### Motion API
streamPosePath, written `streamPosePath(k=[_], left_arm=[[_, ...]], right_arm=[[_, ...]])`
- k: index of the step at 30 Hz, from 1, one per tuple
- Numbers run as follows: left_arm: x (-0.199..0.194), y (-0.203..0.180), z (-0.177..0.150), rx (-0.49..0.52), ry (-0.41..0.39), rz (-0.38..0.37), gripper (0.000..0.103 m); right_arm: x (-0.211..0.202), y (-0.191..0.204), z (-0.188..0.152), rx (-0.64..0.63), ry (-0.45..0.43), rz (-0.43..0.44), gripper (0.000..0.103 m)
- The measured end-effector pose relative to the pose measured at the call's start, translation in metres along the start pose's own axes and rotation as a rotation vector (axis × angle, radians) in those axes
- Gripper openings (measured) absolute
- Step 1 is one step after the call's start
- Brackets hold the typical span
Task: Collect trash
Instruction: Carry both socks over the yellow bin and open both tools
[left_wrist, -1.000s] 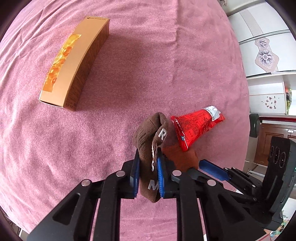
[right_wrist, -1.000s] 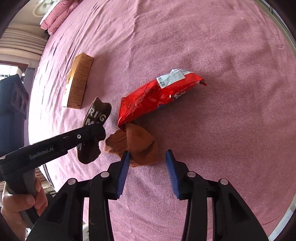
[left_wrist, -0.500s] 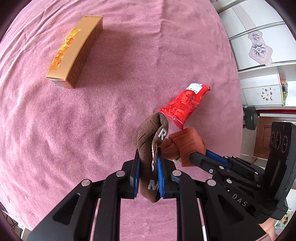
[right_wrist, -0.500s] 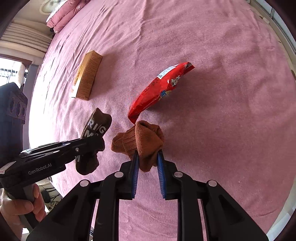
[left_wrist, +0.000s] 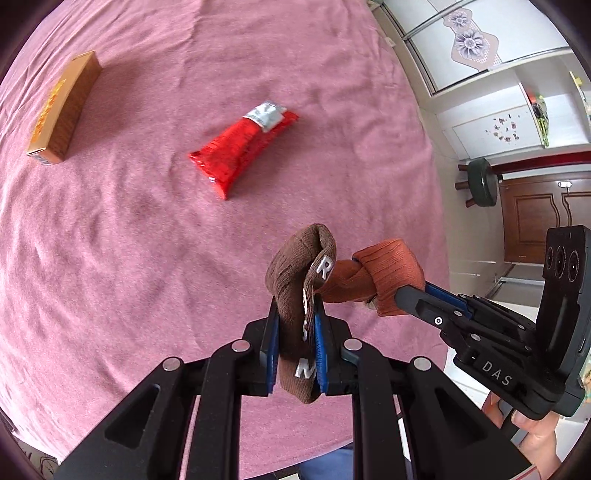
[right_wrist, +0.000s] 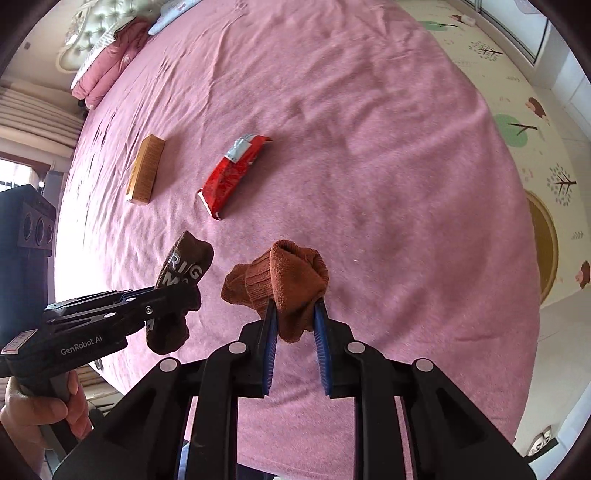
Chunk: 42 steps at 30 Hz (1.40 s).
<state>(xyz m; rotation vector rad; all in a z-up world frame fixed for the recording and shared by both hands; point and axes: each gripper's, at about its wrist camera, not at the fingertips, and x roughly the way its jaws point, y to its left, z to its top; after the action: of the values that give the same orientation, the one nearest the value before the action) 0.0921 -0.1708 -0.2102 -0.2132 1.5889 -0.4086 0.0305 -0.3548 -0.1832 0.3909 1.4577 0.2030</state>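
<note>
while both socks are already off the bed and up in the air, the real trash has not been touched. the dark brown sock (left_wrist: 301, 295) with white letters is pinched between the pads of the left tongs (left_wrist: 295, 347), bunched and folded over above them. the orange-brown sock (right_wrist: 291, 284) hangs crumpled in the right tongs (right_wrist: 295, 332); those jaws have just been closing and now press the cloth between them, so both tongs are nearly shut, each on its own sock. the two socks are held close beside one another, near the bed's edge.

further out on the pink bedspread (right_wrist: 369, 129) lies the red snack wrapper (left_wrist: 242, 147), flat and crinkled, with a silvery end. well apart from it, toward the far side, sits the long tan box (left_wrist: 62, 110) on its side. neither is near any tongs.

as i judge it, the socks are being cleared aside and the collecting itself is barely begun: wrapper and box both remain. no bin or bag shows in either view, so i cannot tell where the trash is meant to go.
</note>
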Motion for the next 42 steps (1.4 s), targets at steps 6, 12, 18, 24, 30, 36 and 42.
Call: streamPosePath(k=[6,12,18,24,30,36,42], left_arm=[[0.022,-0.056,-0.009,0.087,0.031,-0.006,0.016],[0.045,-0.118,-0.010,0.175,0.067,-0.015,0.016],[0.071,-0.175,-0.006,0.239,0.093,-0.025,0.016],[0.099,-0.224,0.006,0.289,0.124,-0.035,0.016],[0.125,-0.268,0.020,0.346,0.151,-0.034,0.016],[0.152,-0.300,0.041,0.358,0.184,-0.042,0.016],[0.172,-0.331,0.057,0.403,0.205,-0.045,0.016]], right_arm=[[-0.027,-0.053,-0.023,0.088,-0.037,-0.023,0.019],[-0.055,-0.108,-0.041,0.181,-0.074,-0.037,0.019],[-0.079,-0.162,-0.048,0.251,-0.107,-0.055,0.019],[-0.099,-0.215,-0.049,0.332,-0.143,-0.061,0.019],[-0.110,-0.258,-0.046,0.391,-0.169,-0.070,0.019],[-0.115,-0.296,-0.038,0.468,-0.199,-0.067,0.019],[-0.116,-0.324,-0.029,0.520,-0.213,-0.070,0.019]])
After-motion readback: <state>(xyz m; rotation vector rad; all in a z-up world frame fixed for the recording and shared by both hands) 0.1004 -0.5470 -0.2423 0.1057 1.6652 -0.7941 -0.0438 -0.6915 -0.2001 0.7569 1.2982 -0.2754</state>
